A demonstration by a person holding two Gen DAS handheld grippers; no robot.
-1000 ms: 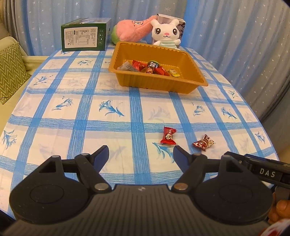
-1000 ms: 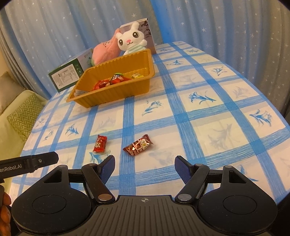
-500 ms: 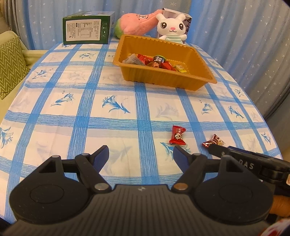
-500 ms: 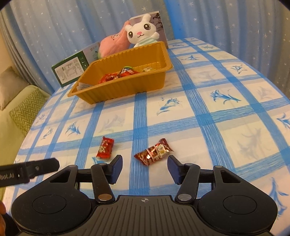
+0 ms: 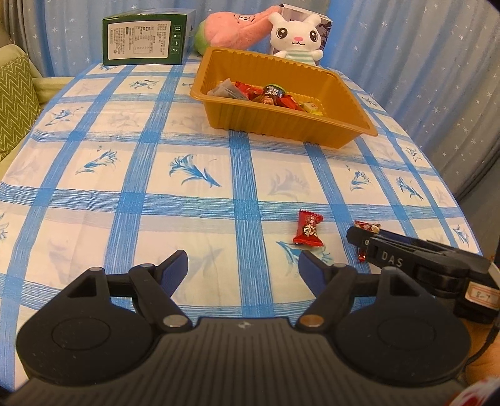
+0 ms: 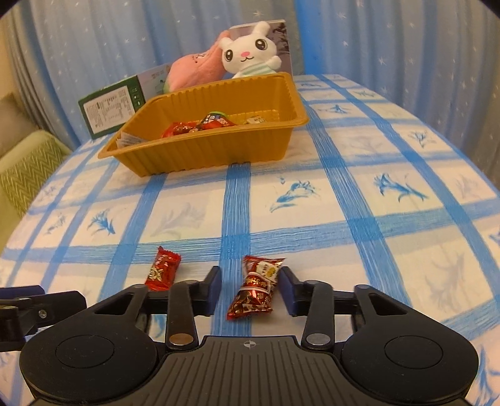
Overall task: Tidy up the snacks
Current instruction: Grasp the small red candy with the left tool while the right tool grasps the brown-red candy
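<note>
A long red foil snack (image 6: 257, 287) lies on the checked tablecloth between the fingers of my right gripper (image 6: 251, 289). Its jaws are closing; the right pad is at the wrapper's edge and a gap remains on the left side. A small red candy (image 6: 163, 269) lies just left of that gripper. In the left wrist view the same candy (image 5: 308, 231) sits just beyond my left gripper (image 5: 243, 265), near its right finger; that gripper is open and empty. The orange tray (image 5: 281, 121) holds several wrapped snacks (image 5: 268, 93) farther back.
Behind the tray stand a green box (image 5: 143, 37), a pink plush (image 5: 231, 28) and a white rabbit plush (image 5: 295, 34). A green patterned cushion (image 5: 15, 100) lies off the table's left edge. Blue starred curtains hang behind. The table's rounded edge curves close on the right.
My right gripper has moved forward and down over the foil snack, and its jaws have narrowed around it. The left gripper has crept slightly toward the small red candy, still open.
</note>
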